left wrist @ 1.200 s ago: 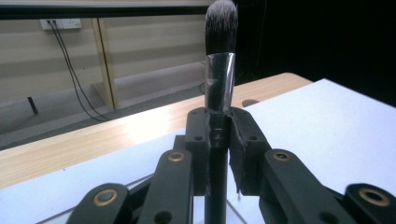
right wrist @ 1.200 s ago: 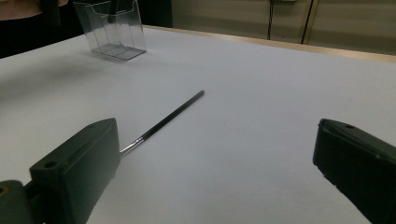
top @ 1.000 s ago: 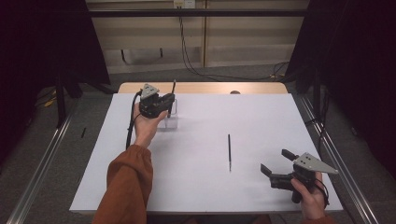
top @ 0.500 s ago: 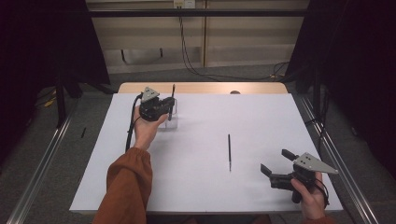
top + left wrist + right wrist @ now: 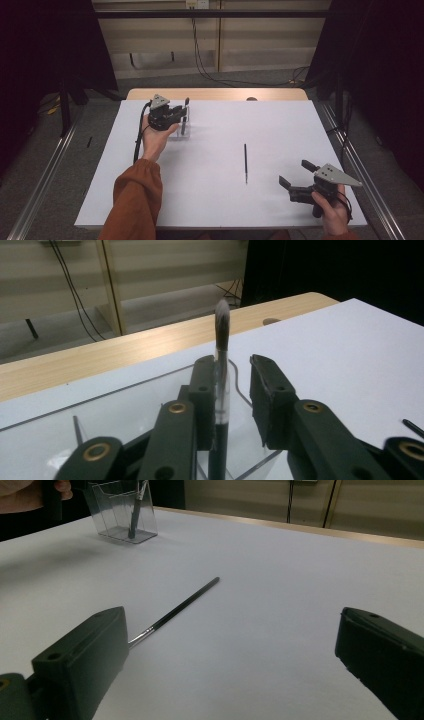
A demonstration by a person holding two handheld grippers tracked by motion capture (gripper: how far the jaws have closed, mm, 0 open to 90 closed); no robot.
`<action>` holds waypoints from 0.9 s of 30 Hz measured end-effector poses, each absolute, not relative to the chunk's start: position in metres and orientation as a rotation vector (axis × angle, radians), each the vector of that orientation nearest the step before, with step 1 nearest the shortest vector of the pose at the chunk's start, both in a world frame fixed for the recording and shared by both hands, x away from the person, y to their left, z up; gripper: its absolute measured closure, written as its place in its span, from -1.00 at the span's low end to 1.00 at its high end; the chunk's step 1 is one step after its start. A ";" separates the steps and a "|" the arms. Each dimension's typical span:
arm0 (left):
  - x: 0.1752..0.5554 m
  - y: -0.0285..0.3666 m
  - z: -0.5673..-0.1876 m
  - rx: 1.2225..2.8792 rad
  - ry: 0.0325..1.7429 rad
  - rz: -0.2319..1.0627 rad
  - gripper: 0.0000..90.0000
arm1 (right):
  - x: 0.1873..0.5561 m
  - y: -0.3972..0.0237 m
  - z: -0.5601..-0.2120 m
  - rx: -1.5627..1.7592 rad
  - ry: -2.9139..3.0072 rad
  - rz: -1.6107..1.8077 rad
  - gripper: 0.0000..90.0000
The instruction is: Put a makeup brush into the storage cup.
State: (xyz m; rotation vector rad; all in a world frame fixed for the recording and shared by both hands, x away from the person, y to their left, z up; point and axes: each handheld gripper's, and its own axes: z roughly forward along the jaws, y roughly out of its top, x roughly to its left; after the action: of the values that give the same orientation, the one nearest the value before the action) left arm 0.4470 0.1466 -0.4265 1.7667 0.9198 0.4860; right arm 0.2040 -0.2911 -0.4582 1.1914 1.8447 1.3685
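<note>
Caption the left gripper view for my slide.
Left gripper, jaws just opening, releases a dark-handled brush upright in a clear plastic holder.

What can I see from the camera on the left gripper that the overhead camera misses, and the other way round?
Left gripper view: the brush close up, its soft tip upright inside the clear holder, with a gap on one side between it and the left gripper, whose jaws have just been opening.
High view: the right gripper wide open and the person's sleeve.
Both: the white table and the second brush on it.

Dark-handled paintbrush (image 5: 220, 405) standing near upright in the clear plastic holder (image 5: 120, 512) at the table's far left, pale bristle tip (image 5: 222, 315) up, a second slim black brush (image 5: 245, 162) lying flat mid-table, well apart
</note>
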 end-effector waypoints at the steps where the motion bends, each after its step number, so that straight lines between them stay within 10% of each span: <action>1: 0.447 0.147 -0.427 1.757 0.923 0.479 0.57 | 0.204 -0.291 -0.458 1.191 1.845 1.368 -1.00; 27: 0.428 0.156 -0.421 1.733 0.963 0.439 -0.78 | 0.204 -0.292 -0.458 1.193 1.844 1.368 -1.00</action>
State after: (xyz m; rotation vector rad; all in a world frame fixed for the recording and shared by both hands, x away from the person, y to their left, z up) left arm 0.4278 0.1562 -0.4212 1.7327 0.9627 0.4389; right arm 0.2042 -0.2918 -0.4582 1.1934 1.8437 1.3677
